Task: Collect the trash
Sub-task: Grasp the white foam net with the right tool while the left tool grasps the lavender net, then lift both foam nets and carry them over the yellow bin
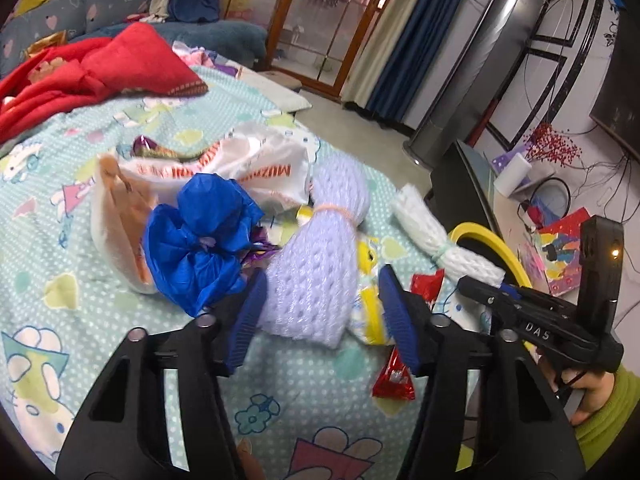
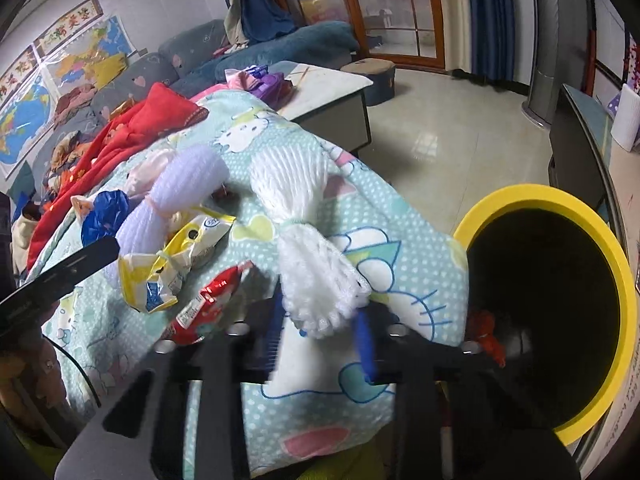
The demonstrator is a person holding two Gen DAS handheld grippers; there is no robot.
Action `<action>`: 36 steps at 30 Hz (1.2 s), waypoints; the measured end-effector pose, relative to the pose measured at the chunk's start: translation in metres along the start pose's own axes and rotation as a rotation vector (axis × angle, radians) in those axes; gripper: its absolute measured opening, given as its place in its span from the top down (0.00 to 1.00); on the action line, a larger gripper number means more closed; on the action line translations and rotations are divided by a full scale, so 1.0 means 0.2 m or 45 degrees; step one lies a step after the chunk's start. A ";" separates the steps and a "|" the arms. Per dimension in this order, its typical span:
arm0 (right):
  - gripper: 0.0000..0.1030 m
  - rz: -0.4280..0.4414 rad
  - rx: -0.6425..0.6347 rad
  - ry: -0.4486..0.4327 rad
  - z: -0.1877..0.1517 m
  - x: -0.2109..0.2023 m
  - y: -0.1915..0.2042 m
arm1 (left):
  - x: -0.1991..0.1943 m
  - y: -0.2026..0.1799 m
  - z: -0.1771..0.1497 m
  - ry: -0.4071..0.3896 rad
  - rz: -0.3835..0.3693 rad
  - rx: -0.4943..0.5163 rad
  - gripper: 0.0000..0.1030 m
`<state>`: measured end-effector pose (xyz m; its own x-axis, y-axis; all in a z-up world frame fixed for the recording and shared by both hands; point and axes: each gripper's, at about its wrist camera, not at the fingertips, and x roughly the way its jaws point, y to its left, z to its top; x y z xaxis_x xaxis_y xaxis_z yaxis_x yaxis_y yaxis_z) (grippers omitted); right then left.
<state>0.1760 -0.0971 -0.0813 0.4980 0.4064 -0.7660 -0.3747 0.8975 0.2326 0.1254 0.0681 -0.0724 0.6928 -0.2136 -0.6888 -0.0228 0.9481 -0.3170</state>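
Trash on a patterned blanket (image 2: 404,240) beside a yellow-rimmed bin (image 2: 624,280). Right gripper (image 2: 322,332) pinches the white foam net (image 2: 296,196); left gripper (image 1: 320,316) straddles the lilac foam net (image 1: 316,280), one pad touching, not clamped.

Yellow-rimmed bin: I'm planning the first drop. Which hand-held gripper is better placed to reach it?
The right hand-held gripper. It is shut on the white foam net, right beside the bin. The left hand-held gripper only straddles the lavender foam net.
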 end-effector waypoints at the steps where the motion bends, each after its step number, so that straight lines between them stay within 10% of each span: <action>1: 0.80 -0.001 0.001 -0.002 -0.01 0.00 0.00 | 0.01 0.00 -0.01 0.007 -0.001 0.000 0.61; 8: 0.83 0.006 0.011 -0.050 -0.03 -0.09 0.01 | -0.01 0.01 -0.02 -0.002 0.000 -0.003 0.89; 36: 0.83 0.026 0.050 -0.184 -0.04 -0.36 -0.06 | -0.27 -0.12 0.08 -0.211 -0.020 0.062 1.00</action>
<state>0.1379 -0.1384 -0.0341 0.5991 0.4423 -0.6674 -0.3565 0.8937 0.2723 0.0990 0.0606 -0.0175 0.8022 -0.1905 -0.5658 0.0212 0.9562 -0.2918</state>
